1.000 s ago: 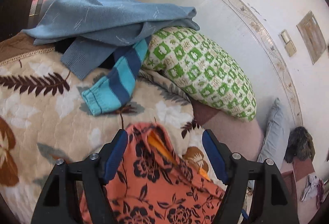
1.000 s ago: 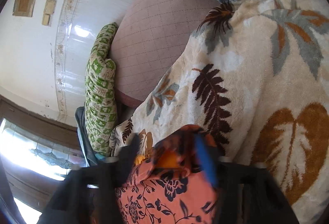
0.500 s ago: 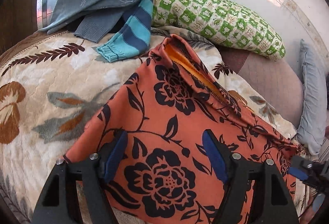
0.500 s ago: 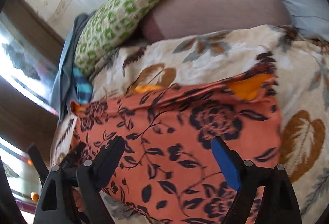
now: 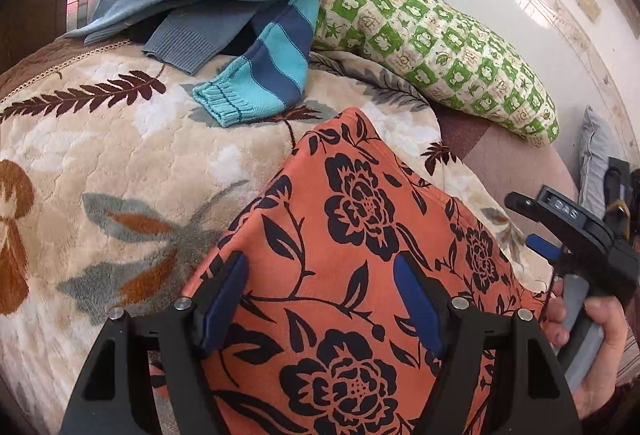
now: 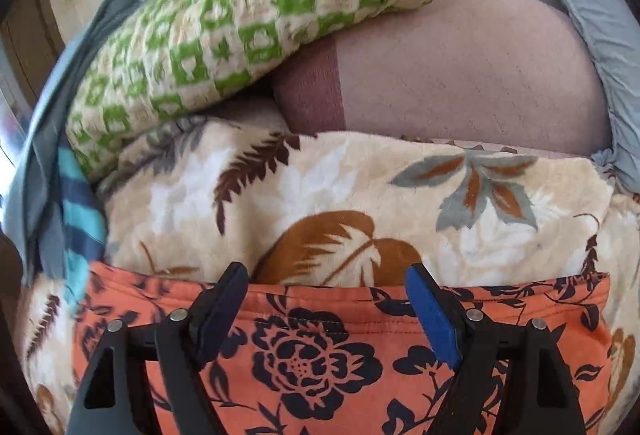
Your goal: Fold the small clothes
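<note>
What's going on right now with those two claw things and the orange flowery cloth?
Left gripper open, right gripper open, both over the orange floral garment. Garment lies spread on the leaf-print blanket, ungripped. Striped sleeve lies beyond, apart.

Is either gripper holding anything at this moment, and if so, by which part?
Nothing is held. The left gripper and right gripper are both open above the orange floral garment, which lies spread on the blanket.
</note>
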A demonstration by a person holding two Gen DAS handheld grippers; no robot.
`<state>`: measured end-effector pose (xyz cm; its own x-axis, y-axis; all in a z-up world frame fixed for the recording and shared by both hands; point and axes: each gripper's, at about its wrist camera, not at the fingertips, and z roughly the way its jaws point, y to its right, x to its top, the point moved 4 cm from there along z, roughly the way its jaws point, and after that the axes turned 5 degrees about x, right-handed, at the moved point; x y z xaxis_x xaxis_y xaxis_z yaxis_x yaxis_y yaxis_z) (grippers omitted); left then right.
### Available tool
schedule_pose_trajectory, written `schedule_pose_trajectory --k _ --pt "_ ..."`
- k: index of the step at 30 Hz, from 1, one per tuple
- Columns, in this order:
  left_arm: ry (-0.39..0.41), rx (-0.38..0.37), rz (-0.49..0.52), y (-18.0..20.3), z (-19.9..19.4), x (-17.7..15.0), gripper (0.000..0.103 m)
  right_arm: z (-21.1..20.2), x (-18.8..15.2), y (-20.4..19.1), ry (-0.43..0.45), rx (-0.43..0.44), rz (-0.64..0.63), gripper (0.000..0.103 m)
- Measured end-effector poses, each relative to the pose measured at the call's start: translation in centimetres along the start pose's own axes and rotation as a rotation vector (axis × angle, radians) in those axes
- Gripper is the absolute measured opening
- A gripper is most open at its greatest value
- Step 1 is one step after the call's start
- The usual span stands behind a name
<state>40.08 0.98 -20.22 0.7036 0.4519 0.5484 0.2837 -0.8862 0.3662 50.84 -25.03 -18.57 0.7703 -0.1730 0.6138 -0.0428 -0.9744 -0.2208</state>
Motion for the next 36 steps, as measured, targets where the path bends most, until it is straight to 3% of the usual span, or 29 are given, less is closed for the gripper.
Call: schedule_pose_trajectory --k 3,7,9,11,13,14,16,18,20,25,29,34,36 --pt "0.057 0.043 0.020 -0.5 -1.5 1.0 0.076 -3.7 -1.8 -0.8 0.052 0.009 -0.114 0.083" --pt "0.121 0.114 -0.021 -3.3 -3.5 2.7 0.076 -7.2 -5.5 1.5 0.022 0.048 -0.099 0.083" --pt "0.086 0.172 -0.027 -4.9 -3.0 2.9 0.077 -7.6 -7.5 2.2 -0.026 0.052 -0.096 0.083" --pt "-0.025 0.263 0.029 -6.1 -0.7 2.3 0.078 -7.1 -10.1 3.0 -0.083 0.020 -0.090 0.083" --pt "-0.094 0.296 0.066 -6.9 1.1 1.3 0.078 -5.3 -13.0 4.1 -0.158 -0.029 -0.080 0.083" --pt "-0.081 0.293 0.057 -7.0 1.0 1.3 0.080 -4.2 -14.6 4.9 -0.206 -0.055 -0.067 0.083" --pt "-0.062 0.286 0.065 -6.7 0.3 1.7 0.080 -4.9 -15.3 4.9 -0.122 -0.056 -0.089 0.083" --pt "-0.019 0.282 0.088 -6.2 -0.5 2.2 0.079 -5.8 -15.7 4.7 -0.142 -0.052 -0.082 0.083" --pt "0.011 0.282 0.102 -5.8 -1.2 2.5 0.079 -7.4 -15.9 5.5 -0.136 0.017 -0.021 0.083" --pt "0.012 0.183 0.086 -5.2 -2.8 2.6 0.079 -14.4 -16.6 11.0 -0.006 0.270 0.259 0.084" --pt "0.028 0.135 0.067 -5.3 -4.1 2.3 0.079 -17.4 -18.8 15.7 0.003 0.438 0.506 0.084" --pt "-0.018 0.104 -0.001 -7.5 -4.7 0.5 0.079 -18.0 -22.3 19.0 0.024 0.493 0.714 0.084" --pt "-0.057 0.058 -0.050 -8.5 -4.9 -0.9 0.079 -17.0 -23.0 19.5 0.030 0.499 0.768 0.084"
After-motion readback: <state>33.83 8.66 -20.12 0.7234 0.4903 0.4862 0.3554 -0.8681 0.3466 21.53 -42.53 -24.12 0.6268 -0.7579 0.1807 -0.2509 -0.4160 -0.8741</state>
